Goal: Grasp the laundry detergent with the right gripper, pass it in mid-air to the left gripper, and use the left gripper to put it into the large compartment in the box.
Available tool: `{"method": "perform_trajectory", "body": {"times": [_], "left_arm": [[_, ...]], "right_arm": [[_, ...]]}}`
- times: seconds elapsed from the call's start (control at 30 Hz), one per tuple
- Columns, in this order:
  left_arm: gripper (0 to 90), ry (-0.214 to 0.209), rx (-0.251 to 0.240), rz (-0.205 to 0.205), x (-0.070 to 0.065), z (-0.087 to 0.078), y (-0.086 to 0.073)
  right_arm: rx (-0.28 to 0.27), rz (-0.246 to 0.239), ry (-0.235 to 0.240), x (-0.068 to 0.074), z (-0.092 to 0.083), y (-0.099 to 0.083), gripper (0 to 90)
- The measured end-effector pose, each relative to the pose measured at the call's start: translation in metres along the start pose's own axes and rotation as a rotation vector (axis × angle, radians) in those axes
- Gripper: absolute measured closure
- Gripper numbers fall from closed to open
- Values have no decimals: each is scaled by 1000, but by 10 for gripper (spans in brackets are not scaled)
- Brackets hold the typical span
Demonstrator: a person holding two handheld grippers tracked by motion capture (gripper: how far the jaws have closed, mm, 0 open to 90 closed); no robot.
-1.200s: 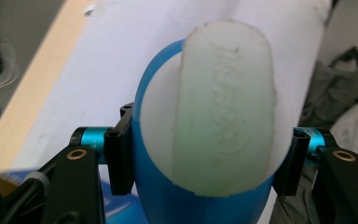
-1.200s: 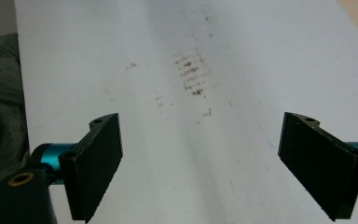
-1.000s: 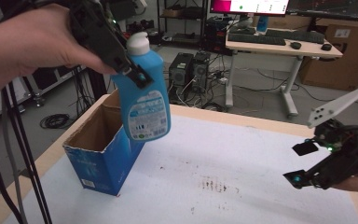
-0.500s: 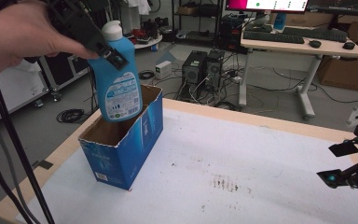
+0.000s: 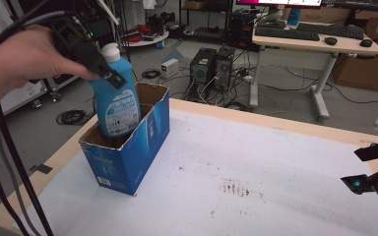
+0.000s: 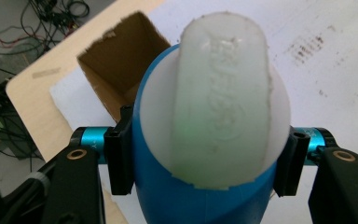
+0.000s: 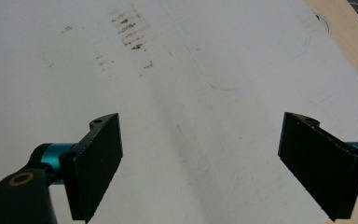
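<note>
While seen from the high view, gripped the bottle (image 5: 114, 101) near its neck with the left gripper (image 5: 109, 75) at upper left, base sunk into the open box (image 5: 134, 142) on the table (image 5: 256, 172); kept the right gripper (image 5: 366, 167) spread at the right edge. From the left gripper view, pinched the bottle (image 6: 205, 196) below its cap (image 6: 219, 126), box (image 6: 121, 65) at upper left. From the right gripper view, held the right gripper (image 7: 200, 163) wide apart over the table (image 7: 191, 70).

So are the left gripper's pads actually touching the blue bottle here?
Touching. In the left gripper view both black pads press flat against the sides of the blue bottle just below its white cap, with no gap on either side.
</note>
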State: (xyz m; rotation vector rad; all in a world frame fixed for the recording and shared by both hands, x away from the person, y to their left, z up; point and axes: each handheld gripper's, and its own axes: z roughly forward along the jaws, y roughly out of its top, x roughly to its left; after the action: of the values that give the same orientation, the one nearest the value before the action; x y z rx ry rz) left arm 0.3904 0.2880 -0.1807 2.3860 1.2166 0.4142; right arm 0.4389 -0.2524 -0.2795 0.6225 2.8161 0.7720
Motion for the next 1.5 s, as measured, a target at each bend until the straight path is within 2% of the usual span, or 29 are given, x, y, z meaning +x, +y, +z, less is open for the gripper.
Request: {"method": "perform_trajectory", "body": {"times": [0.17, 0.23, 0.37, 0.67, 1.0, 1.03, 1.1, 1.2, 1.5], "left_arm": [[382, -18, 34, 7, 1, 24, -12], [382, -19, 54, 19, 0, 32, -16], [382, -18, 84, 17, 0, 51, -25], [382, -26, 145, 47, 0, 81, -36], [381, -25, 170, 67, -2, 97, -42], [381, -28, 184, 74, -2, 99, -43], [381, -31, 184, 68, 0, 102, -44], [381, -37, 175, 63, 1, 103, -45], [379, -38, 201, 76, 1, 104, -42]], "right_arm": [[3, 13, -4, -2, 1, -1, 130], [6, 10, -2, -2, 1, -2, 130], [13, 11, -5, 0, 3, -2, 130], [27, 7, -5, 1, 5, -3, 130], [33, 9, -6, 2, 7, -5, 130], [32, 8, -5, 2, 7, -5, 129], [34, 4, -4, 2, 7, -5, 129], [35, -1, -3, 2, 7, -5, 129], [30, 0, -7, 4, 5, -6, 129]]}}
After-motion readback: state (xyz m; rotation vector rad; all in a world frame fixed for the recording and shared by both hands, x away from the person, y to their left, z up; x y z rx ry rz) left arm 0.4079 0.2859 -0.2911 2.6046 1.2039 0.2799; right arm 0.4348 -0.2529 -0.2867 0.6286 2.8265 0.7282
